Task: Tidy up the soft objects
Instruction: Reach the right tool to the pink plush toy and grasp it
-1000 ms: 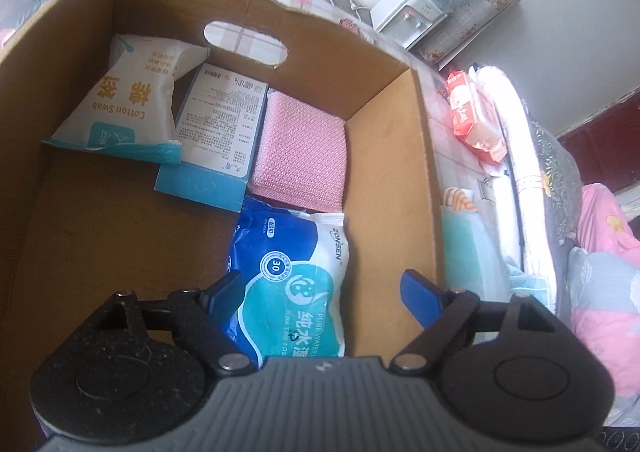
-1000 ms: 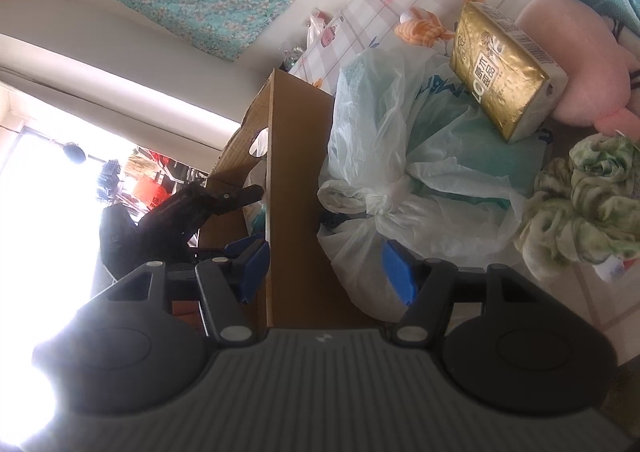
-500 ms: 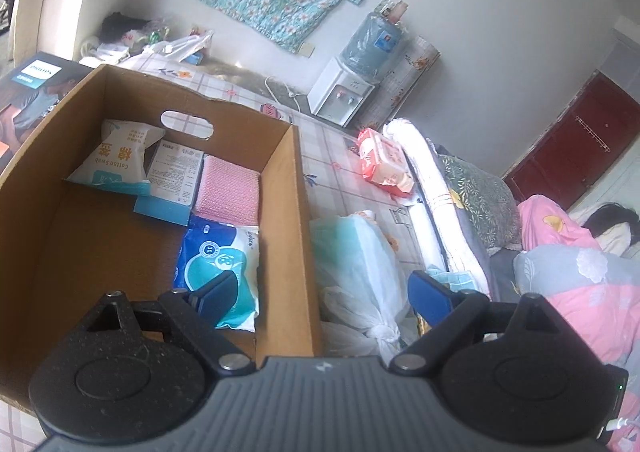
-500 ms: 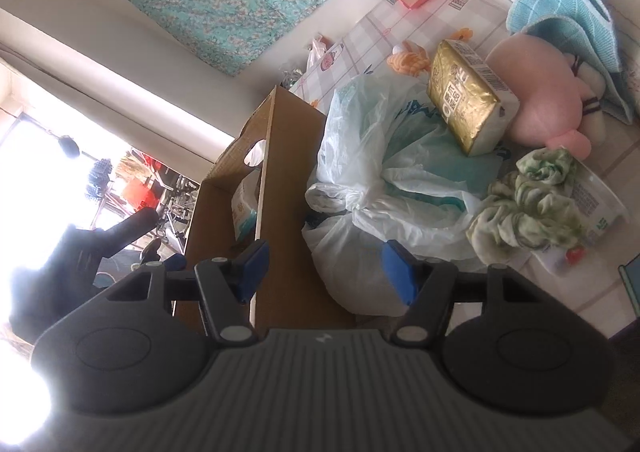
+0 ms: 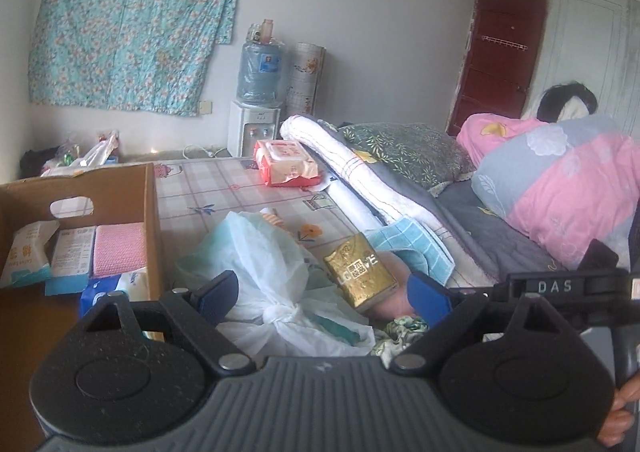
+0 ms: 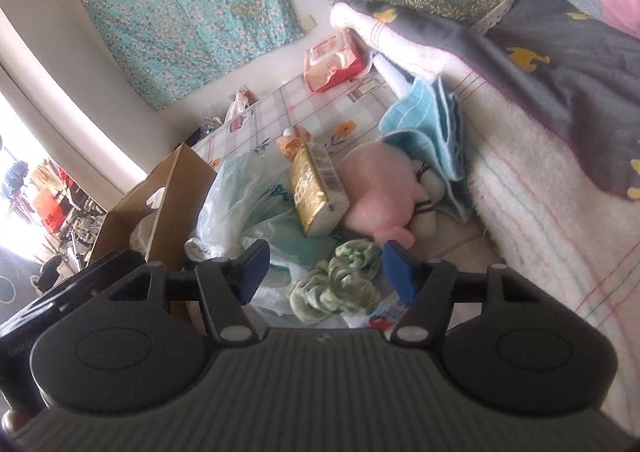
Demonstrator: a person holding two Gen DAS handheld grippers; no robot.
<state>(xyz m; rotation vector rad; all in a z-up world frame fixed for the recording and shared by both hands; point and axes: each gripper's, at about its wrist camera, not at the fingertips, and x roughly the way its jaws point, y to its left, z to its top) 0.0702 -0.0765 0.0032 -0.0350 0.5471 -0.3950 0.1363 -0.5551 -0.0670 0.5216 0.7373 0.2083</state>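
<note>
Leaving the cardboard box point(image 5: 154, 212) at left, the left gripper point(image 5: 324, 294) hangs unclenched over the knotted plastic bag point(image 5: 264, 272); only the right view shows the right gripper point(image 6: 326, 266), released, framing green cloth point(image 6: 340, 280).

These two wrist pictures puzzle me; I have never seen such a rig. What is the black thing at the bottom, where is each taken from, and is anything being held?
No robot here: a person carries a hand-held two-finger gripper in each hand, each with a fisheye camera looking along its blue-tipped fingers. The black bulk at the bottom is the gripper's own body. The left gripper hangs open and empty over a knotted white plastic bag, beside a cardboard box that already holds packets. The right gripper, seen in its own tilted view, is also open and empty, above a crumpled green cloth. Nearby lie a gold tissue pack, a pink plush toy and a blue towel.
</note>
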